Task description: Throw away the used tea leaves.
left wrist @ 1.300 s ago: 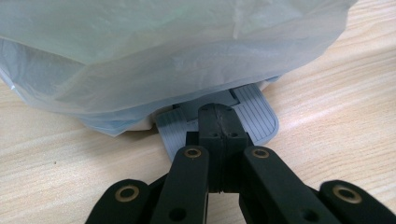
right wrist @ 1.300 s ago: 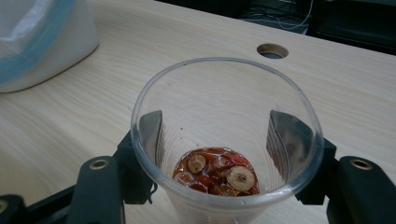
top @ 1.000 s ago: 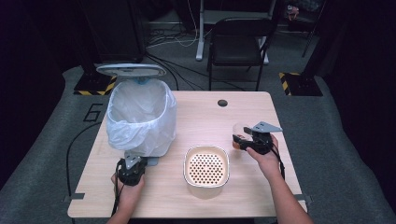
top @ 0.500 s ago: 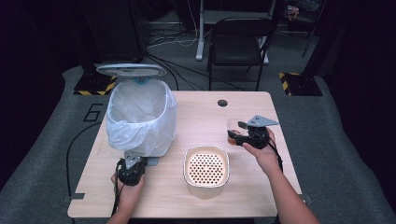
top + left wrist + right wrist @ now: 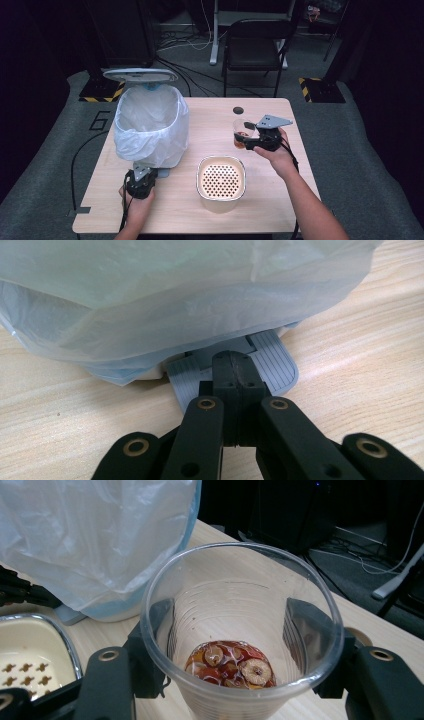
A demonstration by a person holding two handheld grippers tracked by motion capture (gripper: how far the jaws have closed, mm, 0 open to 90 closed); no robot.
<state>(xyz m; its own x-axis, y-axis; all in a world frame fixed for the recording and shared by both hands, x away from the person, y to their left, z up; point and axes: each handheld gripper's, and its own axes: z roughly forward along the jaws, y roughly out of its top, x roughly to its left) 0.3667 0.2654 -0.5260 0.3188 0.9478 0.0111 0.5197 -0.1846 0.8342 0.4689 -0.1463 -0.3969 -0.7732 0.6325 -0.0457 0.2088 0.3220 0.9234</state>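
A clear plastic cup [image 5: 240, 635] with reddish liquid and fruit slices in its bottom sits between the jaws of my right gripper [image 5: 235, 645], which is shut on it. From above, the cup [image 5: 243, 134] hangs over the table's right half, held by the right gripper [image 5: 252, 140]. A pedal bin lined with a white bag [image 5: 150, 125] stands at the left with its lid [image 5: 140, 75] up. My left gripper [image 5: 235, 377] is shut, its tips pressing on the bin's grey pedal [image 5: 272, 365]. A cream strainer bowl [image 5: 221, 177] rests at the front middle.
The wooden table [image 5: 210, 115] has a round cable hole [image 5: 238, 110] near its far edge. A black chair [image 5: 255, 45] stands behind the table. The bin's bag [image 5: 95, 540] bulges close to the cup's left in the right gripper view.
My right gripper has lifted the cup off the table and carried it up and slightly away from me. The left gripper has stayed on the pedal and the lid stays up.
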